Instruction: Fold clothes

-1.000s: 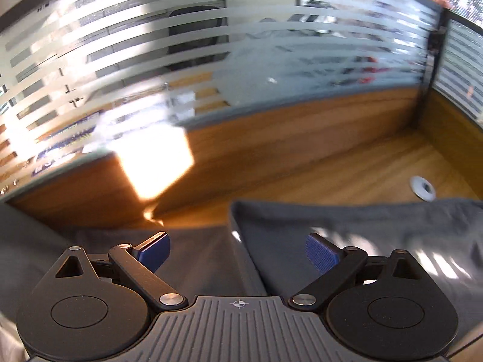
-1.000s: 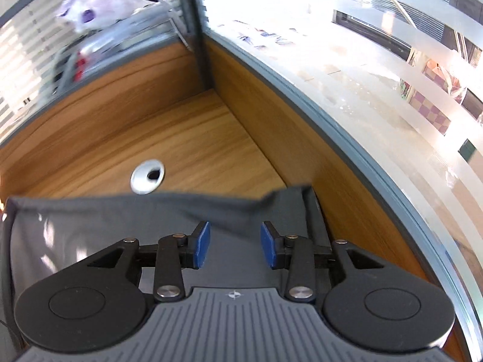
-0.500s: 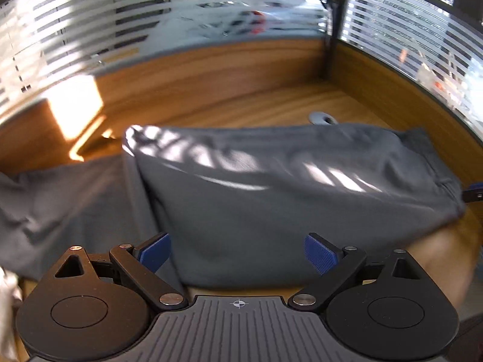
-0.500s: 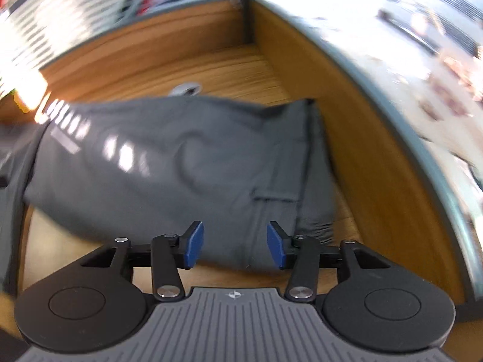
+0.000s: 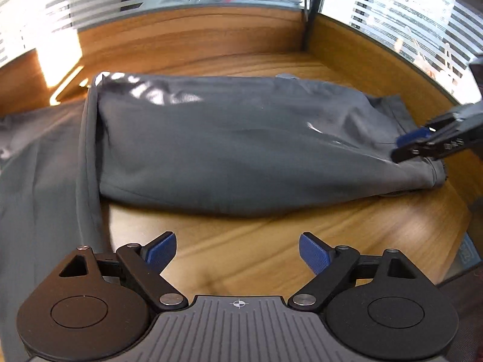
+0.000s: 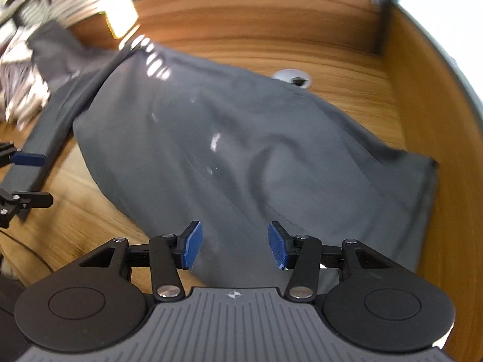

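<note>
— Fingers (image 5: 160, 249) of the left gripper (image 5: 237, 250) and right gripper (image 6: 234, 246)?
— Spread apart, nothing held.
— And the grey garment (image 5: 241, 147)?
— Laid folded on the desk (image 5: 256, 250), long axis left-to-right across the frame; its left part is cut off, and the right view is blurred.

Plain dark grey trousers (image 5: 241, 150); wood-grain brown desk (image 5: 256, 241); blue claw pads (image 6: 191, 249).

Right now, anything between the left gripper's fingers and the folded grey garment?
Nothing. In the left wrist view only bare wooden desk separates the open left gripper from the near edge of the grey garment.
</note>
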The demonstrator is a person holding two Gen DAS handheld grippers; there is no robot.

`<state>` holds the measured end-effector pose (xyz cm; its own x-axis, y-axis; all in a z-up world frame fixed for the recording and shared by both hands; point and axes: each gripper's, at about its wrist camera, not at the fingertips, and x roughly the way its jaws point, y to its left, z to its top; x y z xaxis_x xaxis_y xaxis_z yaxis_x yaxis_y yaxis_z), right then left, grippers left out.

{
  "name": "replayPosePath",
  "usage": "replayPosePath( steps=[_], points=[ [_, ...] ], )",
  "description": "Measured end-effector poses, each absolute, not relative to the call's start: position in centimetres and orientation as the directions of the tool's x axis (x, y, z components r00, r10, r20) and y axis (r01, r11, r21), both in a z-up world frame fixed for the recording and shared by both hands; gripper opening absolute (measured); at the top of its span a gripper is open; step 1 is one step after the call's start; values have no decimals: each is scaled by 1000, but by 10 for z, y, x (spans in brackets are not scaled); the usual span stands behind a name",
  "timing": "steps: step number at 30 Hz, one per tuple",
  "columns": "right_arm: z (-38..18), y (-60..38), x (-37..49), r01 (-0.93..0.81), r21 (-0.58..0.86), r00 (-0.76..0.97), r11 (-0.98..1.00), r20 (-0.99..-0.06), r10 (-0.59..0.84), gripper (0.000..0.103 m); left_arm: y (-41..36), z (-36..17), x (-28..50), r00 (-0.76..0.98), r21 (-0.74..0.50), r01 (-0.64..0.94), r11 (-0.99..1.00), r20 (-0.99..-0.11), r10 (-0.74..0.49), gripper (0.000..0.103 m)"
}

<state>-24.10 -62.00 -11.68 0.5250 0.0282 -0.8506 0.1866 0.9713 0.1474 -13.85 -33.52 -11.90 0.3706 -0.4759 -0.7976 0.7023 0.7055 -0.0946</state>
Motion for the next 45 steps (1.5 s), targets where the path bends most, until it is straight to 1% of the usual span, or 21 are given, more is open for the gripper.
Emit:
replayPosePath(
  steps=[6, 9, 12, 15, 17, 21, 22, 24, 26, 31, 34, 36, 42, 45],
  points=[
    [-119, -623, -193, 51, 86, 506, 995, -861, 49, 54, -342, -130, -150, 403, -114, 651, 751, -786, -469, 90],
    [-120, -619, -162, -59, 37, 493, 998, -868, 61, 56, -346, -133, -151, 425, -117, 635, 763, -772, -472, 90],
    [-122, -609, -131, -203, -8, 467, 979, -880, 90, 62, -345, -134, -148, 440, -124, 625, 770, -760, -479, 90],
    [-127, -605, -103, -323, -39, 427, 945, -898, 109, 71, -343, -133, -145, 452, -125, 623, 772, -748, -486, 90],
    [-130, -605, -83, -398, -41, 386, 917, -914, 126, 86, -342, -132, -143, 457, -127, 625, 770, -741, -493, 90],
    [-137, -605, -49, -515, -18, 274, 857, -951, 145, 90, -335, -137, -138, 439, -139, 632, 763, -746, -500, 90],
    [-138, -605, -40, -538, -9, 245, 843, -958, 146, 93, -333, -139, -135, 434, -144, 630, 763, -750, -499, 90],
    [-146, -602, -29, -573, 15, 176, 820, -974, 141, 94, -329, -142, -131, 423, -157, 628, 762, -753, -503, 90],
    [-155, -598, -20, -604, 35, 112, 796, -985, 129, 102, -327, -143, -126, 410, -176, 630, 757, -752, -516, 90],
    [-163, -589, -16, -689, 15, 91, 724, -990, 107, 103, -326, -147, -114, 385, -225, 634, 740, -738, -554, 91],
    [-162, -590, -14, -686, 15, 81, 727, -992, 96, 103, -328, -153, -104, 378, -251, 617, 746, -737, -560, 91],
    [-162, -591, -14, -692, 14, 76, 721, -993, 92, 103, -330, -156, -97, 376, -271, 597, 755, -738, -561, 94],
    [-158, -600, -16, -691, 14, 82, 723, -992, 98, 103, -328, -165, -75, 354, -418, 496, 761, -703, -617, 97],
    [-156, -606, -18, -690, 15, 89, 724, -990, 105, 103, -327, -167, -65, 373, -449, 474, 758, -677, -634, 97]
  ],
)
